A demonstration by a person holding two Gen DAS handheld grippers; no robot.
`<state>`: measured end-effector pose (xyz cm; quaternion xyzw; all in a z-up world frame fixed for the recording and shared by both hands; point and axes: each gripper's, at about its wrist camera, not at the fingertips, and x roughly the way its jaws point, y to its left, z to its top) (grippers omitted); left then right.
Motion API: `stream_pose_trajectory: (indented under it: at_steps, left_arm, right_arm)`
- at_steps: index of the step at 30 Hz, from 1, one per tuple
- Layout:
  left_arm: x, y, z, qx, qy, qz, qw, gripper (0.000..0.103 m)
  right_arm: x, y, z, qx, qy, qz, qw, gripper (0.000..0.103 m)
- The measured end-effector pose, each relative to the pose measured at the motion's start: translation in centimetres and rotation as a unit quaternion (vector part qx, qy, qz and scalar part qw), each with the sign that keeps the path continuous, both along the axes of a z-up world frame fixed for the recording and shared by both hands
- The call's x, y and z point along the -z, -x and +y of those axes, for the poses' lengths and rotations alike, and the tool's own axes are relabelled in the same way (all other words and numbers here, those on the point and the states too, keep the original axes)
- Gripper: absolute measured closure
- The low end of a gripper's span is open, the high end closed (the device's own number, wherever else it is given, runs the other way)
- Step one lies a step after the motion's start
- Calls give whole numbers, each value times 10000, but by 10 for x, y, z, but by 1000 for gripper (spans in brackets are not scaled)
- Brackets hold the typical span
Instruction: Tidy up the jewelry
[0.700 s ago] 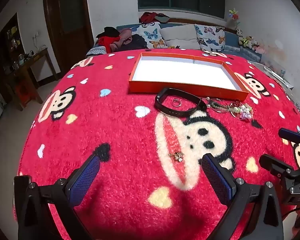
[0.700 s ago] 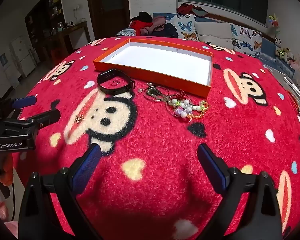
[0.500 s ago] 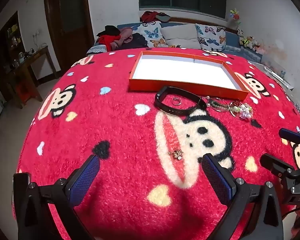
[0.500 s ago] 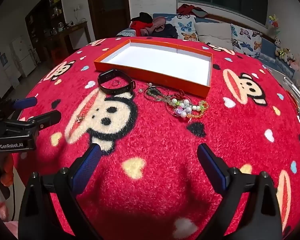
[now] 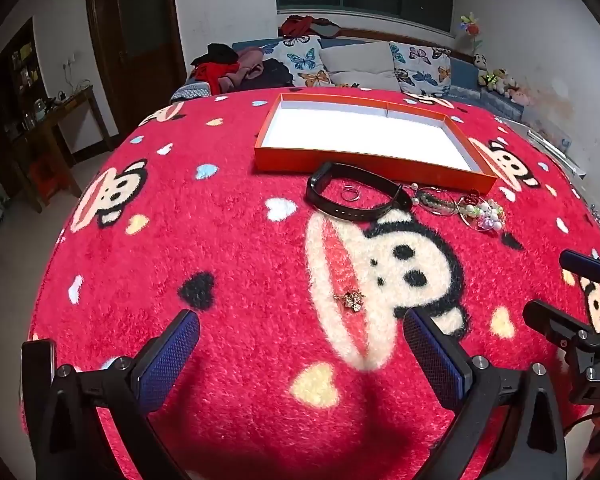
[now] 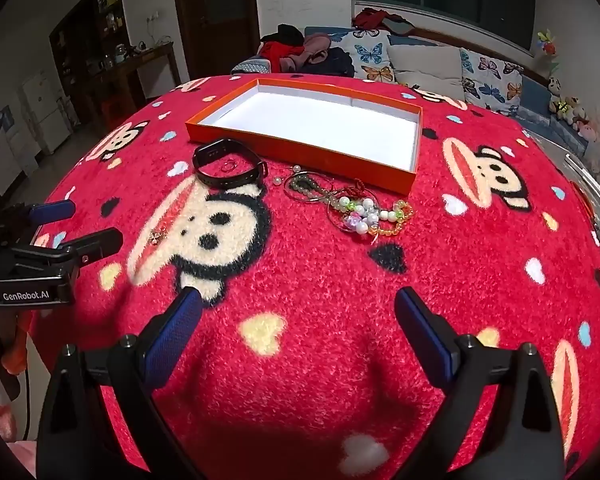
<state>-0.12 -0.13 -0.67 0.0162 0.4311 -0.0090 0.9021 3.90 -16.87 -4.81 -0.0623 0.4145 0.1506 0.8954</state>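
Two grippers hang over a red fleece blanket [image 5: 240, 248] printed with monkey faces and small hearts. From the left wrist view, an orange tray [image 5: 364, 162] with a white floor lies at twelve o'clock on the blanket; nothing lies in it. Touching or just short of its near wall, at about one o'clock, sits a black wristband [image 5: 356, 196] curled into a loop, and a small ring [image 5: 351, 193] lies inside that loop. To the three o'clock side of the band is a tangle of thin bangles and beaded bracelets [image 5: 472, 210], with pale, green and purple beads. A small gold brooch [image 5: 350, 300] lies apart from the rest, well toward six o'clock, on the pale muzzle of the largest monkey face.

The left gripper [image 5: 300, 354] has its blue pads spread wide with only blanket between them; the brooch sits just ahead of them, nearer the right-hand pad. From the right wrist view, the right gripper [image 6: 298, 330] is likewise spread wide and holds nothing, with the bead tangle ahead at twelve o'clock and the left gripper showing at nine o'clock.
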Motion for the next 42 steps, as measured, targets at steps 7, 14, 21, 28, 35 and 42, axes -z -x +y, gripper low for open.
stream_pose_trajectory:
  at_steps: [7, 14, 21, 28, 35, 42]
  left_arm:
    - [1, 0, 0, -12, -31, 12, 10000, 0]
    - [4, -2, 0, 2, -63, 44, 10000, 0]
    - [5, -3, -1, 0, -70, 47, 10000, 0]
    - [6, -3, 0, -19, -56, 76, 10000, 0]
    - [7, -3, 1, -14, -71, 70, 9999, 0]
    - [8, -2, 2, -17, -78, 82, 9999, 0]
  right_arm:
    - [1, -4, -2, -29, 9, 22, 10000, 5]
    - [2, -5, 7, -43, 51, 29, 10000, 5]
    - [2, -5, 7, -35, 52, 38, 10000, 5]
    - [3, -4, 7, -41, 38, 57, 10000, 5]
    - [4, -4, 9, -57, 34, 79, 9999, 5]
    - [4, -3, 9, -54, 36, 80, 9999, 5]
